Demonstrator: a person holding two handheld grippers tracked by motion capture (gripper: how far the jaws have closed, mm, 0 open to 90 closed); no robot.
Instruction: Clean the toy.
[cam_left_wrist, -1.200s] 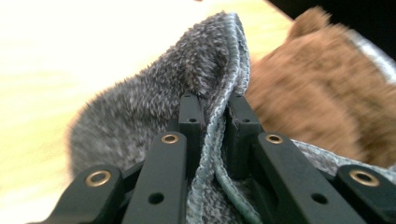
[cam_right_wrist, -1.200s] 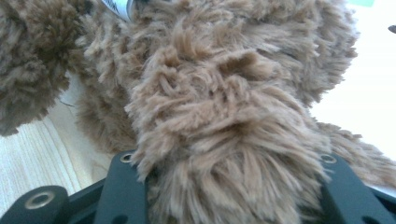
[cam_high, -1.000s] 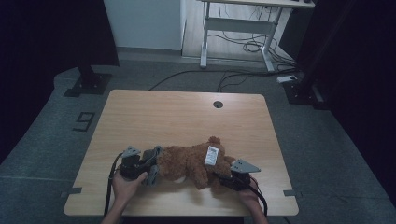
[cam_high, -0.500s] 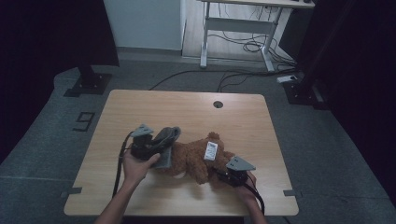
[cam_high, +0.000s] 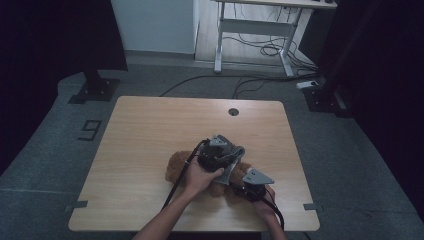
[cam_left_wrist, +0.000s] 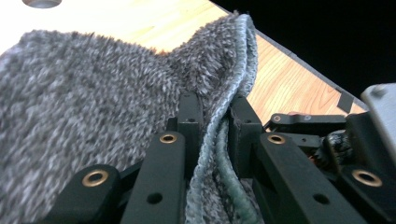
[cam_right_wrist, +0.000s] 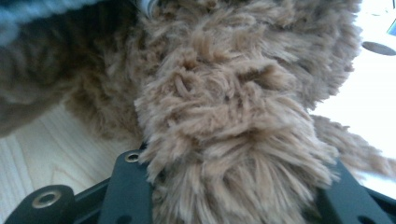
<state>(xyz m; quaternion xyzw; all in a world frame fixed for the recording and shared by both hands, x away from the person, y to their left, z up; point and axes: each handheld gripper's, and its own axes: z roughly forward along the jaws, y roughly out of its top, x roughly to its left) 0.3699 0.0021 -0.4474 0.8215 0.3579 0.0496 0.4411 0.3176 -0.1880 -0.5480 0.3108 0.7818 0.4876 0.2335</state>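
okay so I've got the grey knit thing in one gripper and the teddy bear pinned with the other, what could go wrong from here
1. The left gripper has its jaws shut on only the hem of the grey knit garment, so a hard pull might slip it free.
2. The right gripper clamps a tuft of the brown plush bear; that fur could slide out and the bear lift off the table.
3. The left gripper's cable crosses the bear and may snag.

You are working in what looks like a lab or recording studio. Your wooden table (cam_high: 150, 130), with its cable hole (cam_high: 233, 111), stands on grey carpet (cam_high: 55, 145). Black curtains (cam_high: 45, 35) hang left and right of the table, on black floor stands (cam_high: 95, 85). Beyond the table, a white desk frame (cam_high: 255, 35) stands over loose cables (cam_high: 260, 50), and a power strip (cam_high: 307, 84) lies near its right corner.
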